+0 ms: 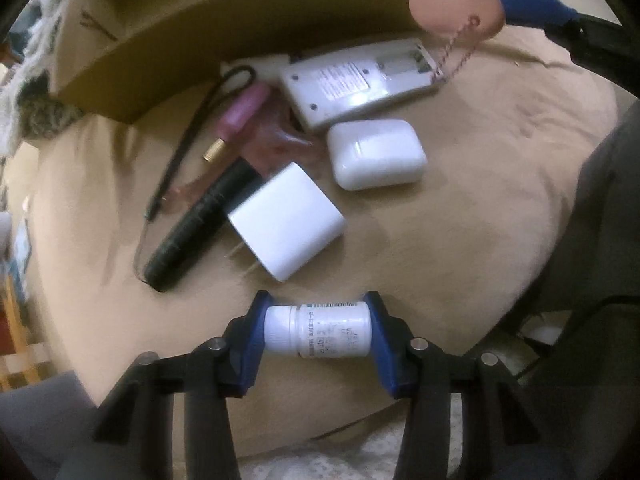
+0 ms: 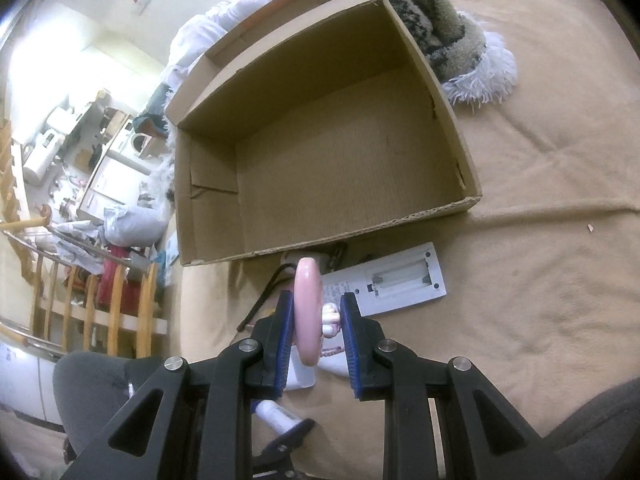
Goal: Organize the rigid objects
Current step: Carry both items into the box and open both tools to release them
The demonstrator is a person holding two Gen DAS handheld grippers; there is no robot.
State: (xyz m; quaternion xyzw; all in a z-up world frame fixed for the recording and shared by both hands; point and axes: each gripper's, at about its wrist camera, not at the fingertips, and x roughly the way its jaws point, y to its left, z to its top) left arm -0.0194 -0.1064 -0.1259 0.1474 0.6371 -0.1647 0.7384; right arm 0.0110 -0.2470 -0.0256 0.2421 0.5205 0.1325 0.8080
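The left tool point(image 1: 318, 330) pinches a white bottle point(image 1: 318, 330) end to end, cap against one blue pad and base against the other, low over a tan blanket point(image 1: 480, 208). Just beyond it on the blanket lie a white charger point(image 1: 286, 222), prongs toward the camera, with a black cylinder point(image 1: 200, 226) touching its side. A white case point(image 1: 376, 154) sits near the charger, apart from it. Farther on, a white remote point(image 1: 360, 80) lies face down with its battery bay open, close to the wall of a cardboard box point(image 1: 224, 20). A pink item point(image 1: 240, 110) and a black cord point(image 1: 200, 120) lie between the cylinder and the box; their details are blurred.

The right tool point(image 2: 316, 320) grips a pink charm point(image 2: 307, 312), a flat disc seen edge-on with a small figure on one side, held between its blue pads above the remote point(image 2: 396, 284). In the left view the charm point(image 1: 452, 4) hangs over the remote, a twisted string trailing down to it. The box point(image 2: 440, 208) stands open on the blanket point(image 2: 540, 160), its floor bare, just beyond the remote. A fluffy rug point(image 2: 452, 36) lies beside its far corner.
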